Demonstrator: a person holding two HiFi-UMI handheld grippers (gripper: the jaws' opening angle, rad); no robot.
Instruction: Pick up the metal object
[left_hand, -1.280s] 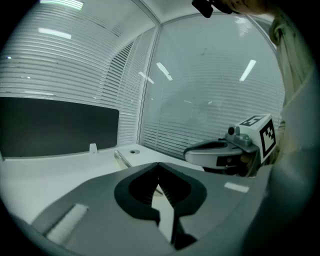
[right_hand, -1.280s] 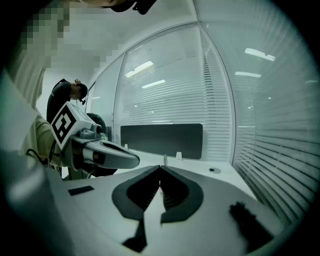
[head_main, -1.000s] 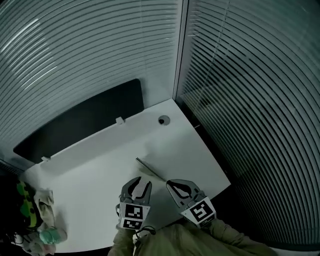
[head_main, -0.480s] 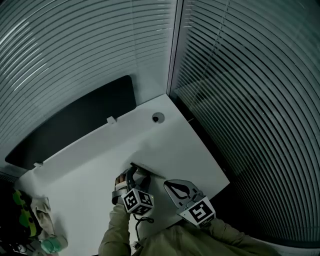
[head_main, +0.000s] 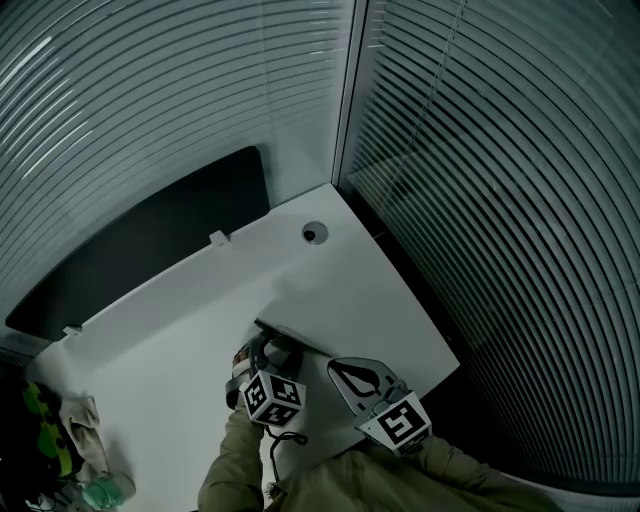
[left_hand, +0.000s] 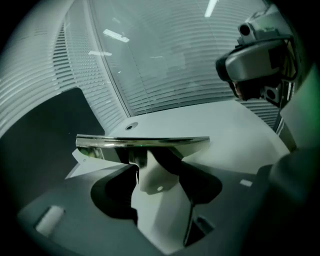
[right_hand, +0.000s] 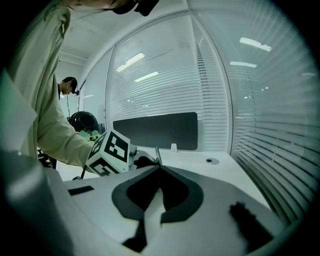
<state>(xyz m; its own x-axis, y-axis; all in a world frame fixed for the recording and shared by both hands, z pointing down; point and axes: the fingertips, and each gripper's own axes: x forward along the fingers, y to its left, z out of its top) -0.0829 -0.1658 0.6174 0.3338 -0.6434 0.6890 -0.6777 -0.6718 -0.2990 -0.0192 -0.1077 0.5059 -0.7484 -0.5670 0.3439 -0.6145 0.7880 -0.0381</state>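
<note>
a long, thin, mirror-bright metal strip (left_hand: 142, 142) was seen across the wide, closing left gripper (left_hand: 156, 164) fingers (left_hand: 87, 200), ungripped; the right gripper (right_hand: 159, 170) fingers were pressed together.

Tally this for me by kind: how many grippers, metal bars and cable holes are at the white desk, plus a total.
Metal bar: 1
Grippers: 2, the left gripper and the right gripper; the left's jaws are closing, with the bar across their tips, not clamped.
Cable hole: 1
Total: 4
</note>
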